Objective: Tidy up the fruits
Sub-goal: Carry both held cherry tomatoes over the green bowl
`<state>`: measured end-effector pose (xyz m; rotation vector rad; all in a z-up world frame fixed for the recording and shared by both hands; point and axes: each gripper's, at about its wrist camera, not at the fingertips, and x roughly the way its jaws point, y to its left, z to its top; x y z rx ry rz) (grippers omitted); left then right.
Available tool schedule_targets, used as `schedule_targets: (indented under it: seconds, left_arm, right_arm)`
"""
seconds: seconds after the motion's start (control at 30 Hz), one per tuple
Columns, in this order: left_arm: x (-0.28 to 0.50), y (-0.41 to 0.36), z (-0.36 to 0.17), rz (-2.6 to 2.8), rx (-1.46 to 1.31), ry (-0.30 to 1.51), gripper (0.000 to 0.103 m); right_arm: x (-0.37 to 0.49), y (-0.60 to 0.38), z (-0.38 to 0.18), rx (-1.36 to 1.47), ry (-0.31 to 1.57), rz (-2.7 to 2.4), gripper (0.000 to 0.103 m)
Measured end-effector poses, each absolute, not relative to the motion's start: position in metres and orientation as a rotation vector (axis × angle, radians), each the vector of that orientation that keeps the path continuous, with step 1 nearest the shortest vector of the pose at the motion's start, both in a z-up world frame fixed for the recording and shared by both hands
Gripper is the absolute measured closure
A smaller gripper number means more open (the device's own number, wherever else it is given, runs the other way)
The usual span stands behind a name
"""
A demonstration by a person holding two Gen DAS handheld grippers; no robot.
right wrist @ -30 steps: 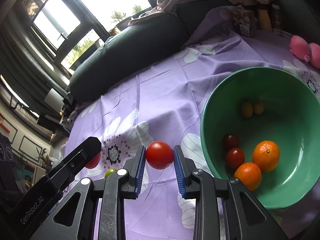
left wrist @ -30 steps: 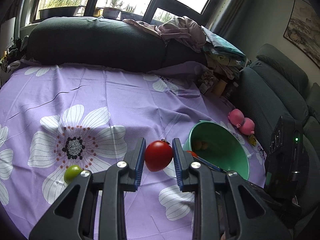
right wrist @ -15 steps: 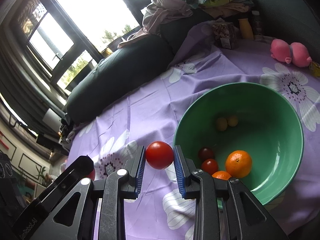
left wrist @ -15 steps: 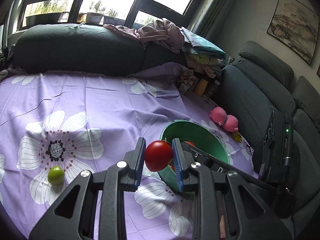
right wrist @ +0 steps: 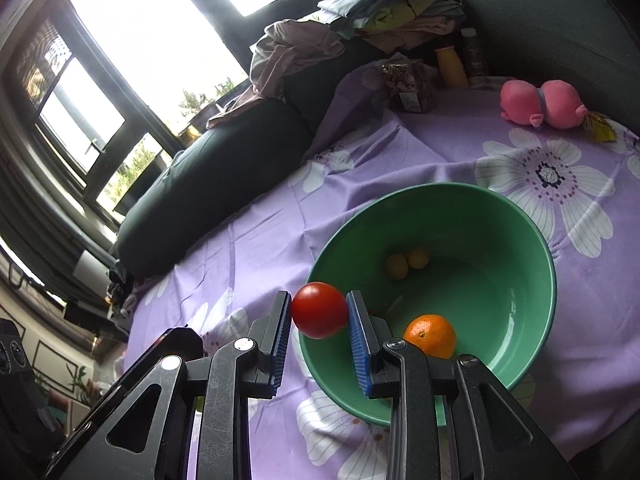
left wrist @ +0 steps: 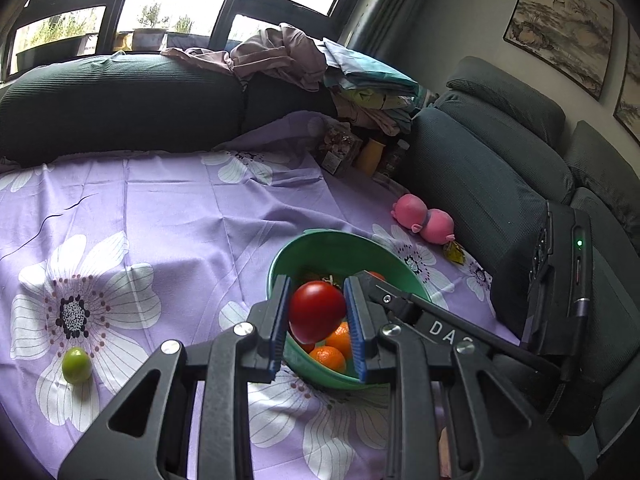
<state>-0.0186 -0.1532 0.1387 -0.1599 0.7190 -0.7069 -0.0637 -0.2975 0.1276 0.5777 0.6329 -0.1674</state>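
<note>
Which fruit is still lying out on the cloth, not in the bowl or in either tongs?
The small green fruit on the white flower print, left of the green bowl. Every other fruit in view is in the bowl or clamped in tongs.

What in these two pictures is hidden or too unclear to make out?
- Left view: most fruit in the green bowl, behind the left gripper and its tomato.
- Right view: bowl's near side, behind the right gripper.
- Right view: packet label, too small.

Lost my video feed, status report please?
Left claw shut on tomato. Right claw shut on second tomato. Both at green bowl. Path clear; green fruit on cloth.
</note>
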Motion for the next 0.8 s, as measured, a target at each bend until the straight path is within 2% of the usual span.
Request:
schedule_targets:
  seconds: [0.3, 0.8]
  left_arm:
    - [-0.009, -0.181, 0.145, -0.756, -0.053, 0.738, 0.077]
    - [0.003, -0.205, 0.100, -0.775, -0.056, 0.861, 0.077]
  right_arm:
    - [-0.078, -0.326, 0.128, 0.633, 0.593, -0.239, 0.073]
    - [-0.083, -0.350, 0.115, 0.698, 0.616, -0.318, 0.073]
